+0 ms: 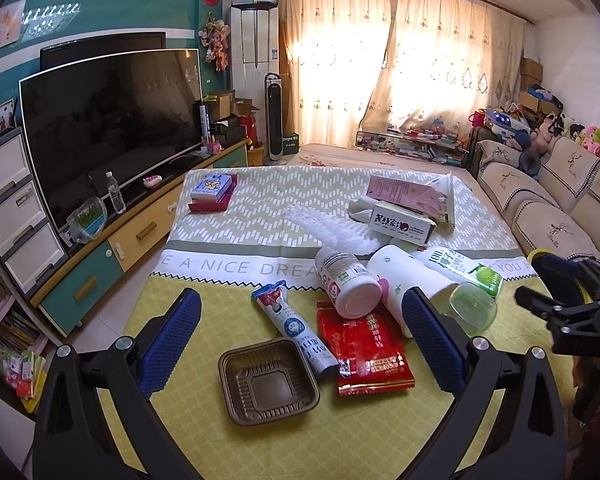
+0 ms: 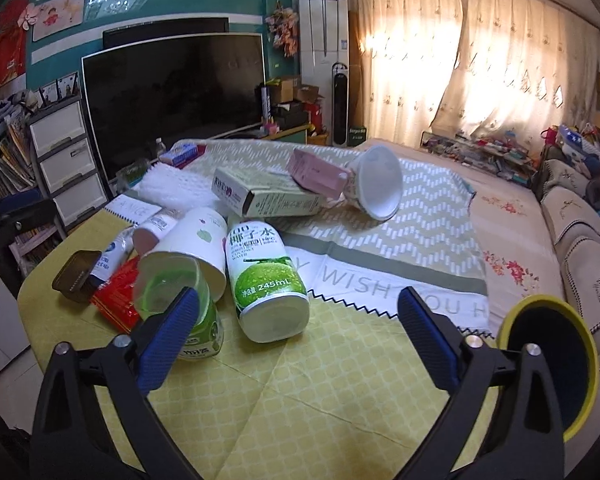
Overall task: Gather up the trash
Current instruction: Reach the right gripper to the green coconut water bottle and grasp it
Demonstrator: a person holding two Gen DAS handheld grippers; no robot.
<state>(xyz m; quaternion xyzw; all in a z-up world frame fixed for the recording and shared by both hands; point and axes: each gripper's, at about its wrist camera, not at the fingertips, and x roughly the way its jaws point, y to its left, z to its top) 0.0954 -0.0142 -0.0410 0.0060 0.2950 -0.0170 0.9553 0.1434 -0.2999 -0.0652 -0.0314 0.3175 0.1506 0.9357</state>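
The right gripper [image 2: 298,340] gapes empty, the green-labelled coconut-water can [image 2: 266,280] lying ahead between its jaws, likely the next pickup. The left gripper [image 1: 300,340] is open too, framing the brown plastic tray [image 1: 269,382].

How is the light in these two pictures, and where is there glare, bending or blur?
Left wrist view: sun through the curtains burns out to white; the television reflects the room faintly; straight edges bend towards the corners; the trash stays sharp. Right wrist view: darker overall, the curtains glare less, the coconut water bottle is crisp, and the dark lens rim cuts the corners.
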